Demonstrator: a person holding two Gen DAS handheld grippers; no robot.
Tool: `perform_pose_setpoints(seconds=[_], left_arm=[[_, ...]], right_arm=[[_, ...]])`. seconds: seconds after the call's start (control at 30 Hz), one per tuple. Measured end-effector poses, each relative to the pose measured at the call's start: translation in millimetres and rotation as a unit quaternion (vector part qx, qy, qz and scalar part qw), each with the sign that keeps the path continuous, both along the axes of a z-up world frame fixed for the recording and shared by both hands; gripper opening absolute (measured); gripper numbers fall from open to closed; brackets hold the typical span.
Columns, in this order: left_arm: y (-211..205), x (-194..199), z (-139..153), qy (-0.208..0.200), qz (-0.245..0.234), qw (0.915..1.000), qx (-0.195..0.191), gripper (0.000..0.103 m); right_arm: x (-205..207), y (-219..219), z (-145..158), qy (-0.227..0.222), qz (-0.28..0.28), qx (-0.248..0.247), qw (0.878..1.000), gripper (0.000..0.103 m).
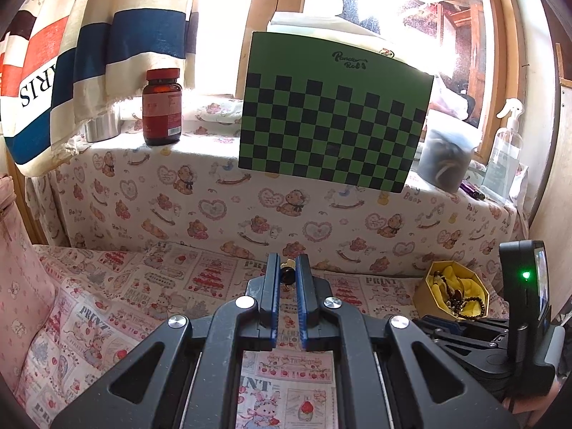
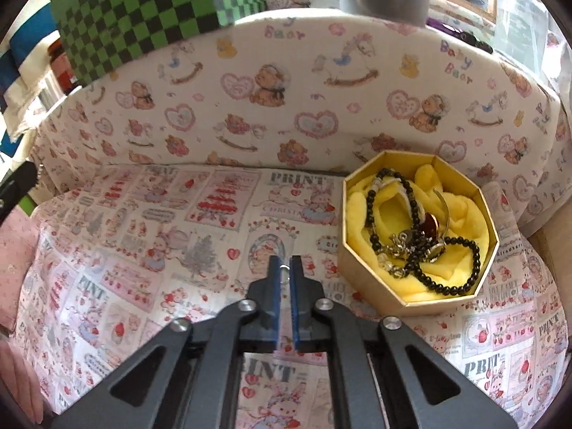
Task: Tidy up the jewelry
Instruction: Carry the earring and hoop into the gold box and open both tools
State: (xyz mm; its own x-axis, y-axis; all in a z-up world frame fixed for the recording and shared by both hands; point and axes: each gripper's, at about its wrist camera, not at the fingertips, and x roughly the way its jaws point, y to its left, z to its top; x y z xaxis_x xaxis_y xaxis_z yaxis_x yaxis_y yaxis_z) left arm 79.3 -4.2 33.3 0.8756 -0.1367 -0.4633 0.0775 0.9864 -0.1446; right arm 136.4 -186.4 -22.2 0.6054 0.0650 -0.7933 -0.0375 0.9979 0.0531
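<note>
you're mid-carry with both tools loaded, and the octagonal box [image 2: 422, 230] is the drop point. your left gripper [image 1: 287, 271] has its blue-padded jaws drawn nearly together on a small dark piece with gold trim [image 1: 287, 274], maybe an earring or a charm; it's too small to name for sure. your right gripper [image 2: 285, 273] is pinched just as narrowly on a thin silver ring [image 2: 285, 270], held right at the tips above the printed cloth [image 2: 143, 236].

the box sits just to the right of your right gripper, on the cloth near the padded back wall. it's stiff card, tan outside, with crumpled yellow lining [image 2: 393, 214] that looks soft and springy. already inside lie a string of black beads [image 2: 447, 279], which loops over the lining, and a tangle of silvery pieces with a red stone [image 2: 429, 225].

the next move, as i judge it, is to bring the right tool over the rim and let the ring fall onto bare lining, clear of the tangle. the ring is hard, smooth and tiny, so it could roll or slip between folds; release low. then bring the left across. in the left view, the box [image 1: 452, 291] lies well off to its right, partly behind your other tool
</note>
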Motion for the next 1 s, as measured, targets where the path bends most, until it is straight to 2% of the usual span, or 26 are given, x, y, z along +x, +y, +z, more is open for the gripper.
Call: perform_pose_setpoints(seconds=[0.03,0.07,0.1,0.17,0.2,0.3,0.6,0.7,1.0], left_arm=[[0.0,0.1,0.0,0.000,0.000,1.0000,0.000,0.008],[0.0,0.0,0.1,0.001,0.000,1.0000,-0.001,0.008],[-0.2,-0.1,0.1,0.001,0.000,1.0000,-0.001,0.008],[-0.1,-0.1,0.1,0.001,0.001,1.0000,-0.001,0.008],[-0.1,-0.2,0.1,0.000,0.001,1.0000,0.000,0.008],[0.1,0.3,-0.3,0.001,0.001,1.0000,-0.001,0.008],[0.1,0.6,-0.5,0.000,0.002,1.0000,0.001,0.008],[1.0,1.4,-0.9,0.001,0.003,1.0000,0.001,0.008],[3.2,1.6,-0.4,0.001,0.005,1.0000,-0.002,0.008]], right_arm=[[-0.8,1.8,1.0,0.000,-0.002,-0.002,1.000,0.031],[0.0,2.9,1.5,-0.002,-0.005,-0.003,1.000,0.037],[1.7,3.9,1.1,-0.001,-0.007,-0.006,1.000,0.040],[7.1,5.1,-2.0,0.008,-0.010,-0.006,1.000,0.040],[9.4,6.0,-3.5,0.013,-0.011,-0.002,1.000,0.039],[18.1,4.6,-11.0,0.030,-0.013,0.003,0.999,0.020],[25.1,-1.5,-19.0,0.032,-0.019,0.010,0.999,0.020],[23.7,0.4,-19.0,0.033,-0.013,0.013,0.999,0.012],[16.9,5.5,-21.5,0.032,-0.012,0.019,0.999,0.012]])
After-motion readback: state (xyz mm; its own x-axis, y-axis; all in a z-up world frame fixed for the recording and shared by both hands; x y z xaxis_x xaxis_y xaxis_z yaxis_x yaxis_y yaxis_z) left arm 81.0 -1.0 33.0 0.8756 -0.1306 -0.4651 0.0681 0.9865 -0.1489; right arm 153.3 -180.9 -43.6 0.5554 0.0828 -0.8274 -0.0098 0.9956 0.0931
